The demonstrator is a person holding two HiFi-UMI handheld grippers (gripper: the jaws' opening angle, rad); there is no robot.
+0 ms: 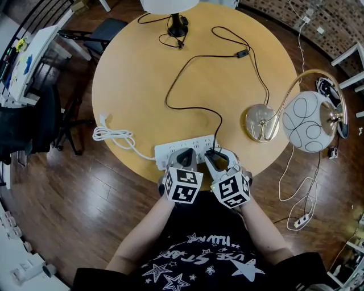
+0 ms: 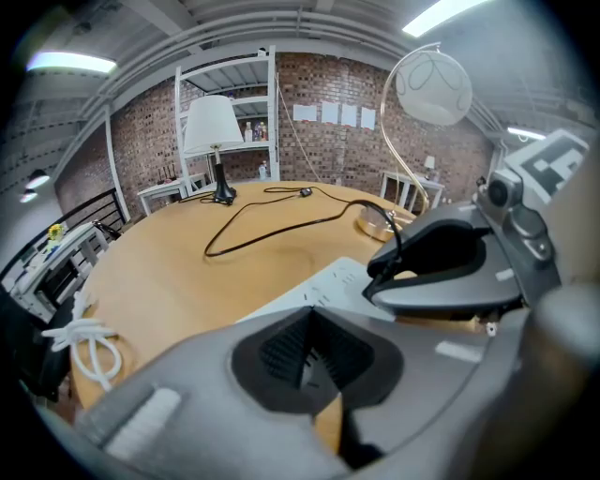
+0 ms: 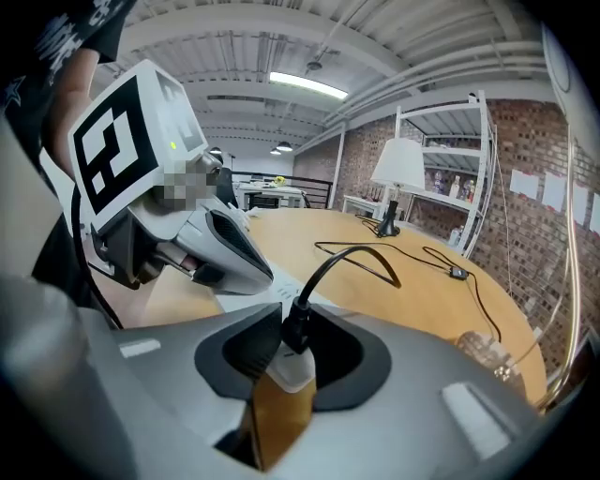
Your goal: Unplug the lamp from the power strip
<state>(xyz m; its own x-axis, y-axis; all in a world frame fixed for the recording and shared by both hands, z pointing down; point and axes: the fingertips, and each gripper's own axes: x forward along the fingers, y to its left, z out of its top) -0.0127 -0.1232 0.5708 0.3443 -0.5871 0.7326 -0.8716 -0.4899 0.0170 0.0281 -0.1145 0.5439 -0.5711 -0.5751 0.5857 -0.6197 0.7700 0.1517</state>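
Observation:
A white power strip [image 1: 170, 151] lies at the near edge of the round wooden table [image 1: 142, 74]. The lamp's black plug [image 3: 296, 322] stands in the strip's right end, with my right gripper [image 1: 216, 157] shut on it and its pads against both sides. From the plug a black cord [image 1: 193, 57] loops across the table, past an inline switch [image 1: 243, 54], to the gold lamp base [image 1: 260, 123] with its white globe shade [image 1: 307, 122]. My left gripper [image 1: 185, 158] rests shut on top of the strip, next to the right one; only a sliver of the strip [image 2: 323, 281] shows past its pads.
A second lamp with a white shade [image 1: 170, 4] and black base [image 1: 177, 25] stands at the far edge. The strip's white cord [image 1: 114, 135] lies coiled at the left rim. A chair [image 1: 105, 31] and shelving [image 1: 23, 62] stand on the floor to the left.

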